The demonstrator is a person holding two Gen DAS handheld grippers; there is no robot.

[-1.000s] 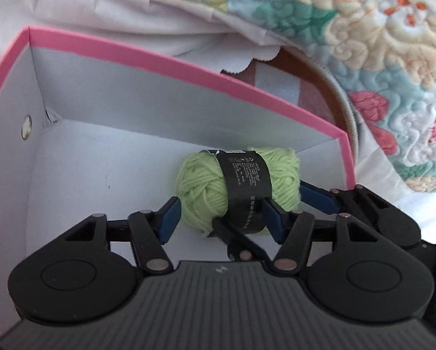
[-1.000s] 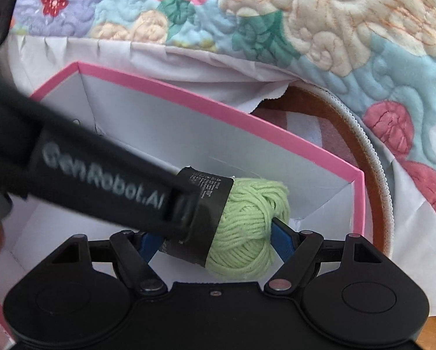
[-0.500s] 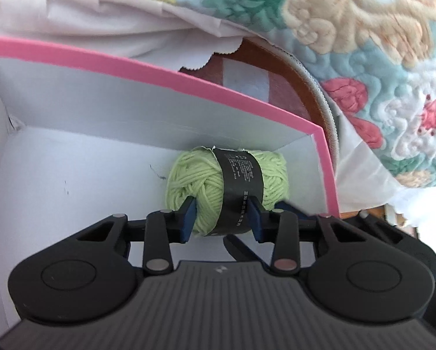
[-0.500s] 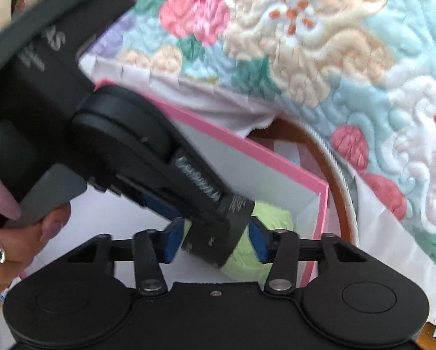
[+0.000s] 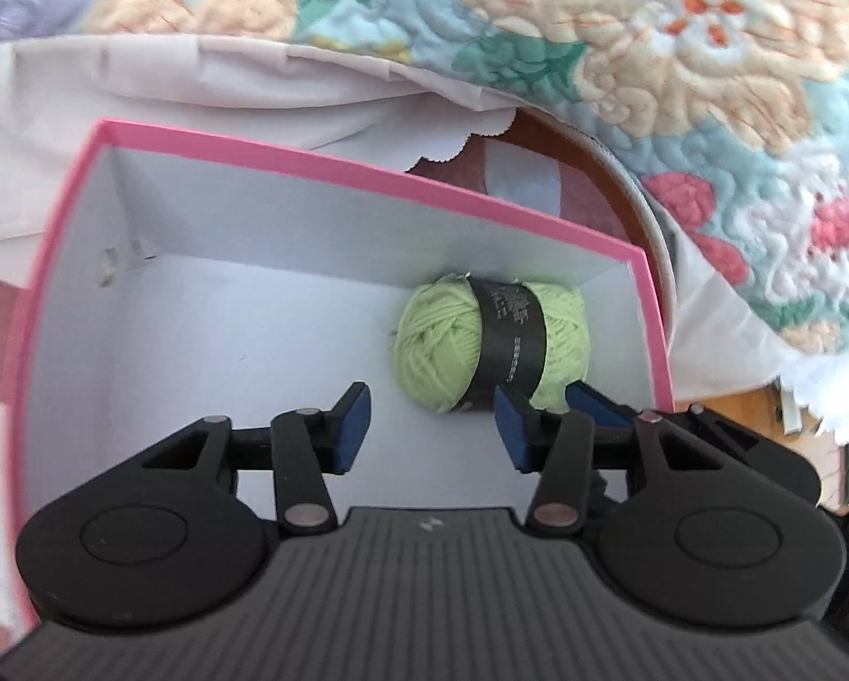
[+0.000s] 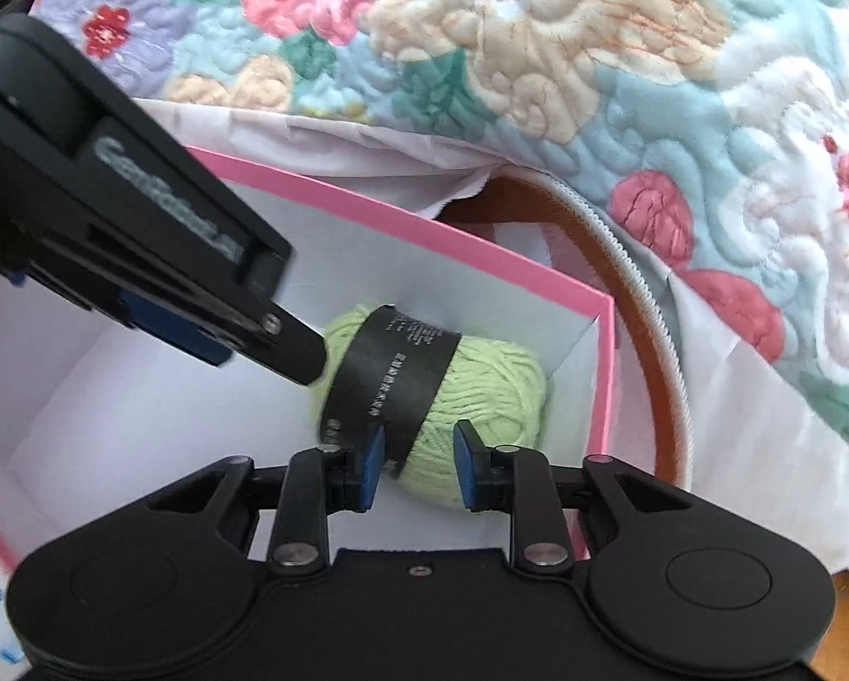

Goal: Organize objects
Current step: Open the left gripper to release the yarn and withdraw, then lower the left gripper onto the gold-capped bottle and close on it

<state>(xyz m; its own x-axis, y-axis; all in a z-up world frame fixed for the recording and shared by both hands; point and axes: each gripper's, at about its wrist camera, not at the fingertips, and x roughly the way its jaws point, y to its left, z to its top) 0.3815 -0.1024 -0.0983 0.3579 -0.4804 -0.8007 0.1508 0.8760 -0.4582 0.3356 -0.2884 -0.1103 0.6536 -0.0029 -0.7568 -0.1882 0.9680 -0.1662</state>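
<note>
- Yarn point(image 5: 490, 340), a light green ball with a black paper band point(image 5: 509, 335) around its middle, lies on its side inside the box point(image 5: 368, 179).
- Box: pink rim, white inside, open top. The yarn sits in its far right corner, close to the far wall and the right wall; whether it touches them cannot be told. It is the only loose thing seen on the box floor.
- Left gripper point(image 5: 430, 425) is inside the box, its 2 blue-padded fingers point(image 5: 351, 420) spread wide with nothing between them; the yarn lies just ahead of the right finger.
- Right gripper point(image 6: 413, 468) is also at the box, its fingers point(image 6: 370, 465) set part-way apart around the near end of the yarn. Whether the pads press on the yarn cannot be told.
- In the right wrist view the left gripper point(image 6: 288, 346) reaches in from the left, its tip at the yarn's left end point(image 6: 345, 335).
- Band print is too small to read.
- Behind the box lie a white cloth point(image 5: 169, 91) and a flowered quilt point(image 5: 680, 57); a brown round thing point(image 5: 612, 170) with a pale edge is mostly hidden by them and cannot be named.
</note>
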